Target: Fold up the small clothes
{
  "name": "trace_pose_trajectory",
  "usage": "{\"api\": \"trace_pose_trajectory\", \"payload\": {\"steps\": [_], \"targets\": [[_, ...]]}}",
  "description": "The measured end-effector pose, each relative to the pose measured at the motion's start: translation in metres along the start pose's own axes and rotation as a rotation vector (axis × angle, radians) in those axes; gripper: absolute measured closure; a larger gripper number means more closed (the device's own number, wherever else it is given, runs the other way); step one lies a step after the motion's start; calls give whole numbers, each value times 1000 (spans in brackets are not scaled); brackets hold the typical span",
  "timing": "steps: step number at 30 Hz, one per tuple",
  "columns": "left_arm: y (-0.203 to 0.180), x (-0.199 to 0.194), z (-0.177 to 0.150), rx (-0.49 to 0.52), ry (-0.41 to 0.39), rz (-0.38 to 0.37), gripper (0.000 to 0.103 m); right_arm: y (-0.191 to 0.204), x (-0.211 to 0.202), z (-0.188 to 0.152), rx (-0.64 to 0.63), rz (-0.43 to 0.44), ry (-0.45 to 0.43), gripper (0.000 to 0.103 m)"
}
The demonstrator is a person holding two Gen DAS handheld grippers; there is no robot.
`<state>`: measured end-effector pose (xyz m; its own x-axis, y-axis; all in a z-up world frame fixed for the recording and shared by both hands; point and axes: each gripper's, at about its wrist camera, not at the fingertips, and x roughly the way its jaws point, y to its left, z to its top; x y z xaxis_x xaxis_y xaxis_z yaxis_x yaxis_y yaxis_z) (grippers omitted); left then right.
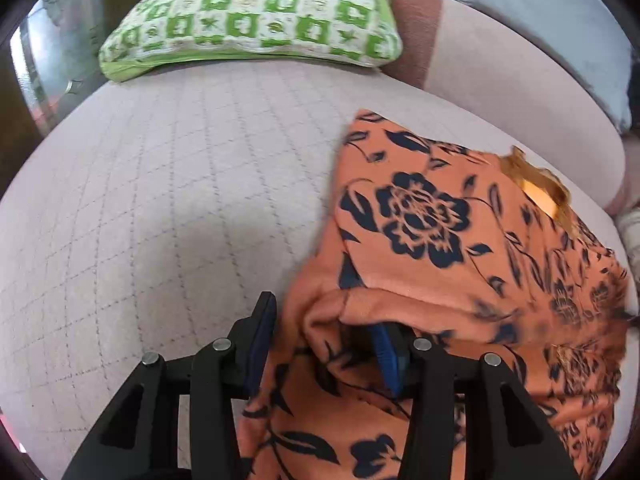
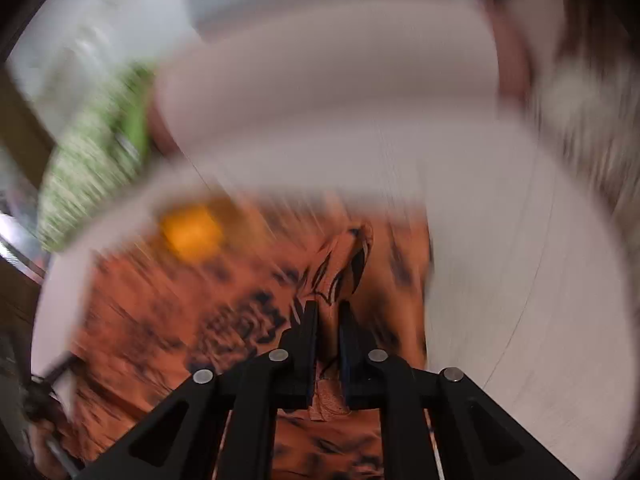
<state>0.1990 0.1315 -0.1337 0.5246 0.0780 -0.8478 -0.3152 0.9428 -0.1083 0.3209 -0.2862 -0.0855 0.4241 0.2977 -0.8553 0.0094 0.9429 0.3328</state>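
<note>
Left wrist view. The garment point(image 1: 460, 280), an orange cloth printed with dark navy flowers and leaves, lay on a pale pink quilted cushion point(image 1: 160, 200) stitched in a diamond grid, occupying the right and lower part of the picture. Its upper portion lay fairly flat, with one large flower printed near the middle. A thick rolled fold ran across it lower down, and a frayed, brighter orange edge showed near the upper right. The left gripper point(image 1: 324, 344) pointed down at the fold with its jaws standing apart. The left finger point(image 1: 262, 340), with its blue pad, stood clear of the cloth just beside its left edge; the right finger point(image 1: 386, 360) was tucked under the rolled fold. Cloth lay between the two, but the pads did not press on it. A green-and-white checked pillow point(image 1: 256, 16) rested at the far edge of the cushion, well apart from the garment. Behind it rose a pink backrest point(image 1: 520, 92).

Right wrist view. The picture was heavily blurred. The same orange garment point(image 2: 200, 320) filled the lower left and centre, on the pale cushion point(image 2: 520, 280); its dark print showed only as smears, and a bright orange patch appeared near its upper left. The right gripper point(image 2: 329, 320) had its jaws drawn nearly together, clamped on a narrow pinched ridge of the orange cloth that rose between the fingers. The green pillow point(image 2: 96, 152) showed as a streak at the left.
</note>
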Motion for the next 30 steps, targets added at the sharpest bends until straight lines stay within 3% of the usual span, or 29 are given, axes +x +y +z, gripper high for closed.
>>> {"api": "trace_pose_trajectory", "payload": {"steps": [1, 3, 7, 13, 16, 18, 19, 20, 21, 26, 28, 30], "targets": [[-3, -1, -2, 20, 9, -7, 55, -10, 18, -10, 19, 7, 38, 89], [-5, -6, -5, 42, -1, -10, 55, -17, 14, -17, 31, 47, -34, 88], [-2, -22, -10, 76, 8, -20, 55, -17, 0, -12, 20, 60, -29, 82], [-4, -57, -2, 98, -137, -67, 55, -27, -20, 7, 52, 100, -91, 82], [-19, -43, 8, 119, -114, -97, 55, -28, -14, 24, 77, 128, -108, 82], [-27, -30, 8, 120, -89, -108, 55, -36, 3, 31, 147, 226, -64, 77], [-29, -25, 5, 125, -81, -116, 55, -42, 23, 32, 195, 289, 22, 71], [-32, -20, 3, 134, -75, -113, 55, -48, 37, 30, 227, 326, 84, 71], [-32, -16, 0, 148, -73, -107, 55, -52, 45, 30, 244, 341, 92, 71], [-27, -11, -2, 139, -83, -108, 55, -31, 4, 42, 162, 209, -87, 70], [-27, -12, 0, 136, -95, -107, 55, -20, -9, 46, 123, 234, -124, 70], [-27, -12, 1, 130, -101, -111, 55, -11, -6, 50, 112, 299, -92, 59]]}}
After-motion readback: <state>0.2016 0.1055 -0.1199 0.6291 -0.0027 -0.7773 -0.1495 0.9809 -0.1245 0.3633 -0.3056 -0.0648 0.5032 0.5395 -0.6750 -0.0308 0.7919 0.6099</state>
